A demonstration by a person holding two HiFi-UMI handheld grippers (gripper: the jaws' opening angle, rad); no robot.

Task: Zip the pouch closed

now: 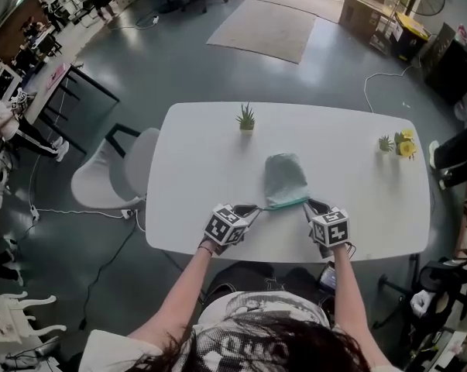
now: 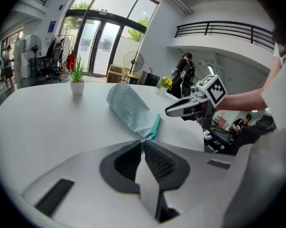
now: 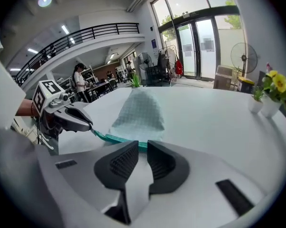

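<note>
A pale green checked pouch (image 1: 285, 178) lies mid-table, its teal zipper edge (image 1: 288, 203) toward me. My left gripper (image 1: 256, 208) is shut on the pouch's left near corner; in the left gripper view the teal edge (image 2: 154, 127) runs into the closed tips of that gripper (image 2: 143, 141). My right gripper (image 1: 308, 205) sits at the zipper's right end. In the right gripper view its jaws (image 3: 143, 144) stand a little apart, the teal edge (image 3: 115, 139) just beyond the tips with no pad pressing on it. The zipper pull is too small to make out.
On the white table (image 1: 202, 208), a small potted plant (image 1: 246, 118) stands behind the pouch and yellow flowers (image 1: 404, 146) stand at the far right. A white chair (image 1: 113, 173) sits off the table's left side. The near table edge runs just below both grippers.
</note>
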